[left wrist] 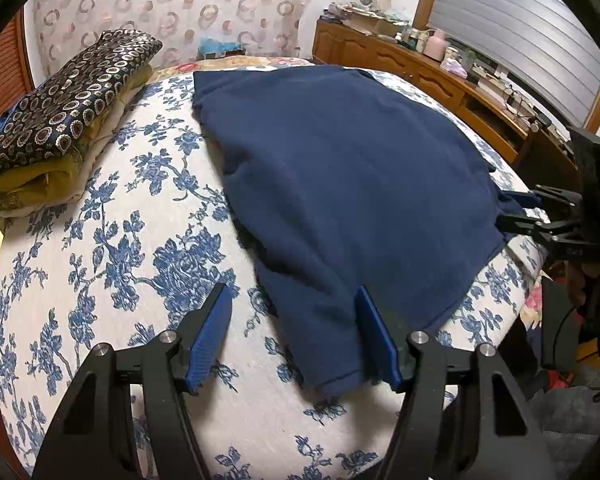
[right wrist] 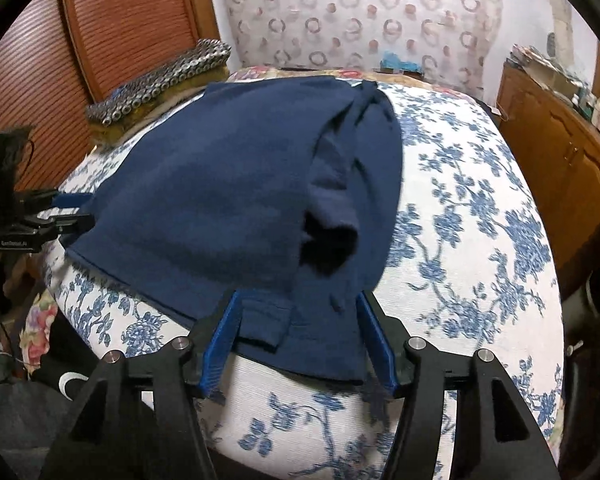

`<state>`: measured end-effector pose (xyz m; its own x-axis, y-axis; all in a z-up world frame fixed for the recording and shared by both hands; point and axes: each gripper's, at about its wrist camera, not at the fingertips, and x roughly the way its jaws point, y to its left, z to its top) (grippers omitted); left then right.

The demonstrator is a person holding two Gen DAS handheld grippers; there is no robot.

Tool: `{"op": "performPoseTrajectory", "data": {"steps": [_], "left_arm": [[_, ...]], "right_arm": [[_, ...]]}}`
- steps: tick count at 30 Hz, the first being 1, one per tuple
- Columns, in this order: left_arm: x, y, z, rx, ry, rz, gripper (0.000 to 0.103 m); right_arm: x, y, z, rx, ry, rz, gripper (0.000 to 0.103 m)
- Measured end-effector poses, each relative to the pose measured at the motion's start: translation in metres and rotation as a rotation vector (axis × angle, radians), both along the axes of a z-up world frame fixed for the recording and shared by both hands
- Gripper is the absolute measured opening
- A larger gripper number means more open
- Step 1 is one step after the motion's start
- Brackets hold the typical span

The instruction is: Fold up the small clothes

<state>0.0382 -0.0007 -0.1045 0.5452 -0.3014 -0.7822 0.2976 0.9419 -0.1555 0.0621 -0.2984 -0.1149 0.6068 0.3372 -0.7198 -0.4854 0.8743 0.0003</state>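
A navy blue shirt [left wrist: 340, 184] lies spread on a bed with a blue floral cover [left wrist: 112, 280]. My left gripper [left wrist: 296, 332] is open at the shirt's near left corner, its right finger [left wrist: 374, 332] resting on the cloth. In the right wrist view the shirt [right wrist: 220, 192] has a sleeve [right wrist: 332, 204] folded over its right side. My right gripper [right wrist: 296, 336] is open, its fingers on either side of the shirt's near hem corner. Each gripper also shows in the other's view, the right one [left wrist: 516, 210] and the left one [right wrist: 66, 208], at opposite hem corners.
A stack of folded cloths topped by a dark circle-patterned one [left wrist: 64, 108] sits at the bed's far left. A wooden dresser [left wrist: 420, 72] with clutter runs along the right wall. A patterned curtain [right wrist: 360, 12] hangs behind the bed. A slatted wooden door [right wrist: 112, 28] stands at left.
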Motion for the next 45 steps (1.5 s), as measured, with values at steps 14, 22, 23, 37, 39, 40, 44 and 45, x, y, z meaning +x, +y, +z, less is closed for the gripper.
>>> {"op": "performPoseTrajectory", "data": {"steps": [14,22,23,37,39,40,44,45], "left_arm": [[-0.012,0.003,0.016,-0.144,-0.018,-0.077,0.004],[0.042,0.017,0.085,-0.245,-0.193,-0.018,0.004],[0.057,0.018,0.091,-0.25,-0.203,-0.008,0.004],[0.235,0.031,0.07,-0.203,-0.104,0.139,0.004],[0.243,0.031,0.066,-0.2,-0.097,0.126,0.005],[0.243,0.029,0.065,-0.19,-0.096,0.123,0.007],[0.243,0.033,0.064,-0.166,-0.109,0.127,0.047],[0.24,0.035,0.065,-0.158,-0.114,0.131,0.051]], "right_arm": [[0.0,-0.004,0.016,0.145,-0.045,0.088,0.008],[0.036,-0.004,0.08,0.253,-0.173,0.122,0.008],[0.048,-0.003,0.087,0.261,-0.181,0.119,0.008],[0.237,0.017,0.079,0.289,-0.039,-0.054,0.008],[0.253,0.025,0.078,0.251,-0.026,-0.079,0.008],[0.256,0.03,0.076,0.224,-0.034,-0.073,0.008],[0.257,0.045,0.086,0.158,-0.054,-0.054,0.022],[0.256,0.043,0.092,0.135,-0.064,-0.064,0.041]]}}
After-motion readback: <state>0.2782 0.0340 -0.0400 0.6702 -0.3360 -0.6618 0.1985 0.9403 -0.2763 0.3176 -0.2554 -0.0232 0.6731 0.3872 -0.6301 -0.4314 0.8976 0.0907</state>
